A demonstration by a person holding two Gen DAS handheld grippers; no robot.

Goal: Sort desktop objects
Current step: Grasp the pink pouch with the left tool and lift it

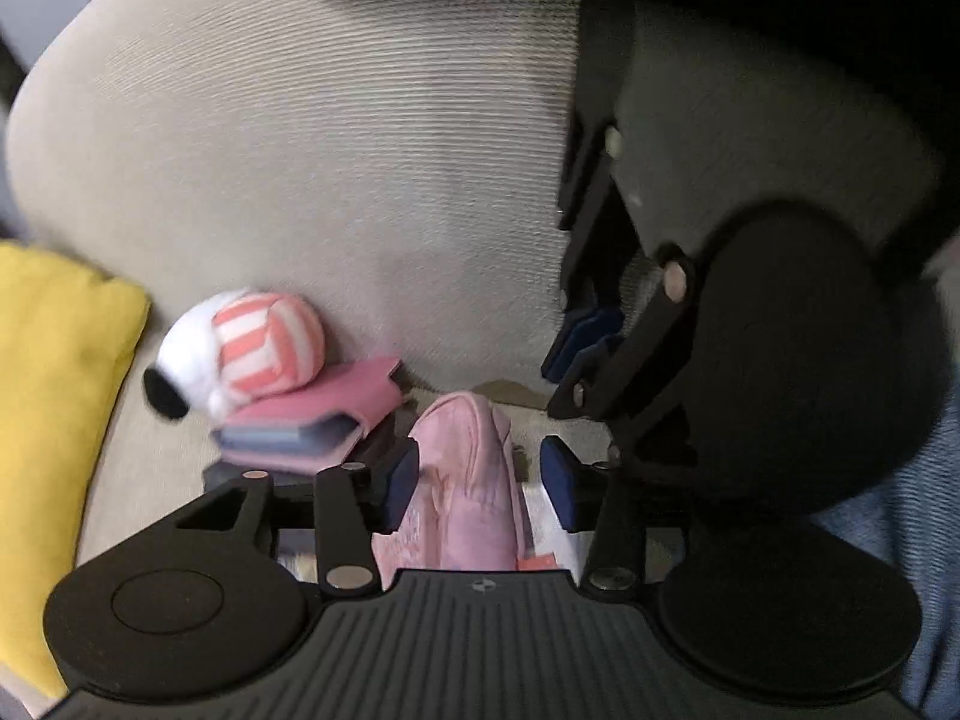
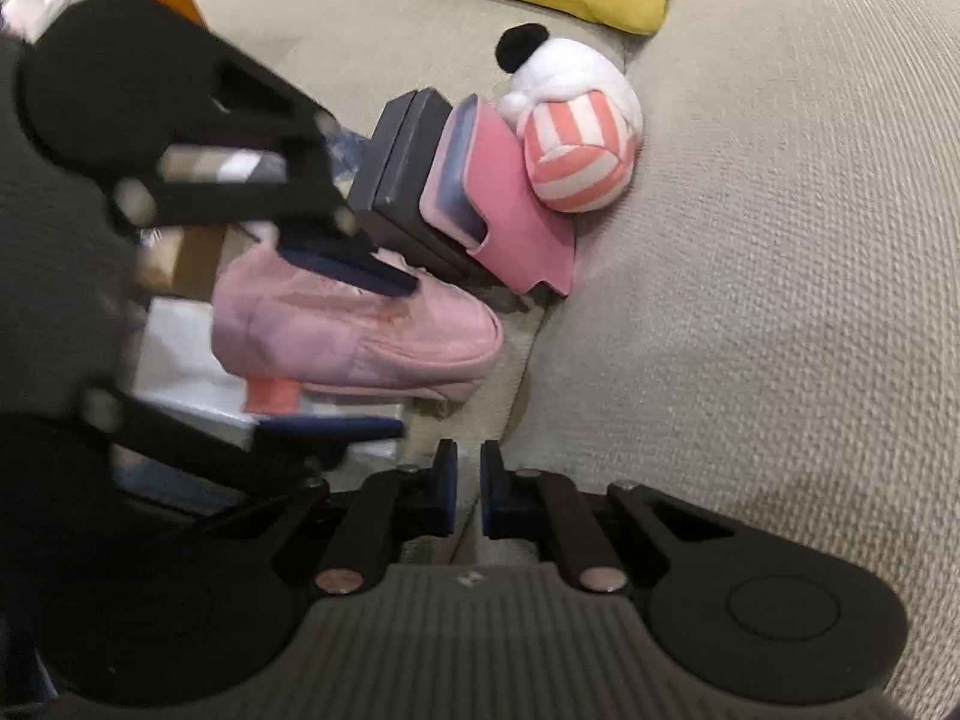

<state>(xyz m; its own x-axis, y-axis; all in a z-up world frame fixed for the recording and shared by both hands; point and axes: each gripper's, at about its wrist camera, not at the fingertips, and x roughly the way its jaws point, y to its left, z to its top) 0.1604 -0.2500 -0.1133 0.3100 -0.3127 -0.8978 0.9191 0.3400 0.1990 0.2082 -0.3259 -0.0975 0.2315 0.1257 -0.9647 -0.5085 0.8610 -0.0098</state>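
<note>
While the left tongs (image 1: 480,483) stand wide open around the soft pink fabric pouch (image 1: 465,480), one blue pad (image 1: 401,483) on each side of it and neither clearly pressing, clutter crowds the lower centre of the left wrist view. Left of the pouch, a pink card wallet with grey-blue inserts (image 1: 318,414) rests tilted on a dark grey rectangular box (image 2: 402,180), and a round plush toy in white with coral stripes and a black pom-pom (image 1: 240,351) sits on the wallet. A yellow fabric cushion (image 1: 54,420) fills the left edge. Everything lies on a beige ribbed-weave sofa (image 1: 312,150) (its backrest fills the upper frame). The right tongs (image 2: 468,495), at lower centre of their own view, are nearly closed and hold nothing.
</note>
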